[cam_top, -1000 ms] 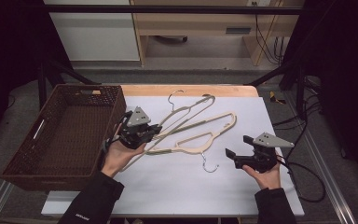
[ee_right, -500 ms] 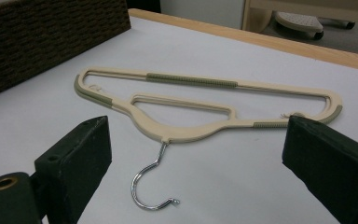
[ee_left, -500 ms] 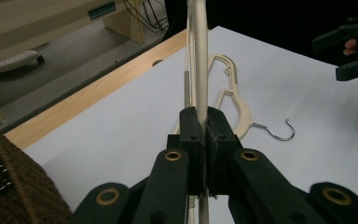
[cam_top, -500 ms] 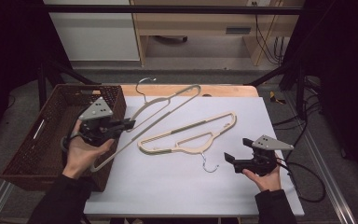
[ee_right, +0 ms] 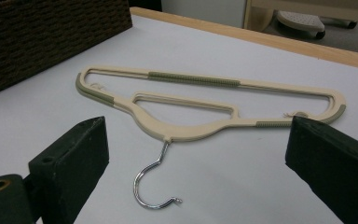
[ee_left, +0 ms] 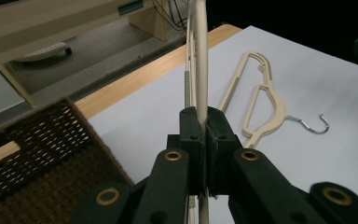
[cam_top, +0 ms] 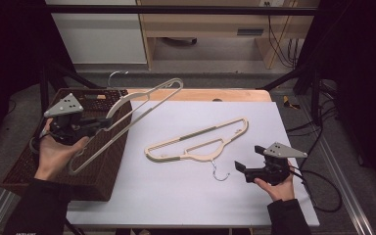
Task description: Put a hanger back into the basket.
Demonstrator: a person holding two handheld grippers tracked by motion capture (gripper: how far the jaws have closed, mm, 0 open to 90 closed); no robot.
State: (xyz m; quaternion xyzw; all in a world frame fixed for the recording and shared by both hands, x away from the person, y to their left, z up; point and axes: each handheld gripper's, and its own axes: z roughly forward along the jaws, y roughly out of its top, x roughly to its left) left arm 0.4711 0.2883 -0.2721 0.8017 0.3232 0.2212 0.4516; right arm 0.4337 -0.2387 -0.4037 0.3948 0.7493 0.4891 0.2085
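Left hand point(cam_top: 54, 152) higher, hanger point(cam_top: 127, 117) over basket point(cam_top: 29, 166)

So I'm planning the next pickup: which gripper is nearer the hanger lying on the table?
Right. The right gripper sits just beside the flat hanger, near its hook. The left gripper is off over the basket, holding another hanger.

one beige hanger point(cam_top: 127, 120) tilted above the basket point(cam_top: 39, 166), another hanger point(cam_top: 196, 144) flat on the table point(cam_top: 186, 196).
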